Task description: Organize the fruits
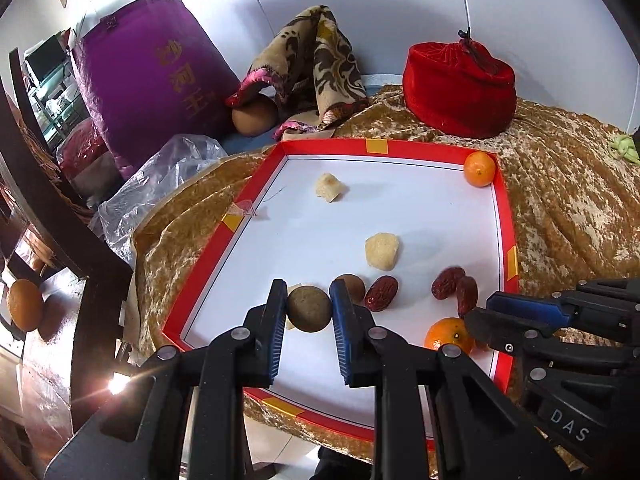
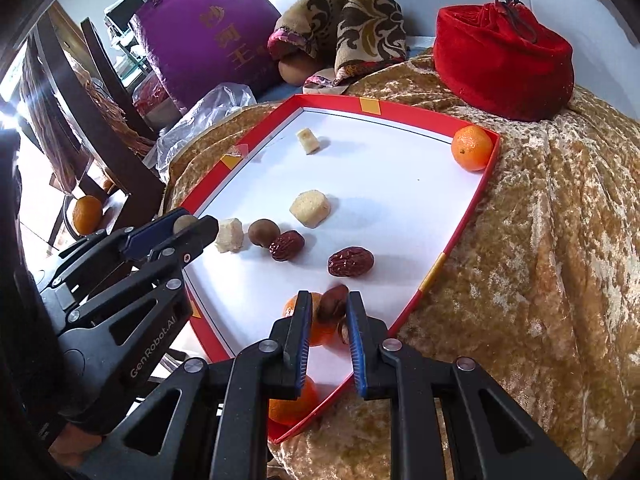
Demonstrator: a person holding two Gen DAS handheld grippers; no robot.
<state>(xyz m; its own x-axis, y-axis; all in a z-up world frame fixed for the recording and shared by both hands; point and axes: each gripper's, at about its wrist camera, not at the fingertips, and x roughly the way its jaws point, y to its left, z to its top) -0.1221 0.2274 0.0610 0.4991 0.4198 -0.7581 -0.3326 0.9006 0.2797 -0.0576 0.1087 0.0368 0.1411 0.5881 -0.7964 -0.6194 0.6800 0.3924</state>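
Purple bag (image 1: 152, 76), red velvet pouch (image 1: 460, 88), patterned cloth (image 1: 316, 60), plastic bag (image 1: 160, 184)

I am looking at a plain white wall (image 1: 400, 20) running behind a desk draped in crushed golden velvet cloth (image 2: 540, 240). Dark wooden chairs (image 2: 100, 92) are standing at the left, and bright daylight is glaring off the glossy floor (image 1: 116, 384) beside them.

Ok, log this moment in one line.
left gripper: fingers shut on round brown fruit | right gripper: fingers shut on red date | red tray: other fruits scattered
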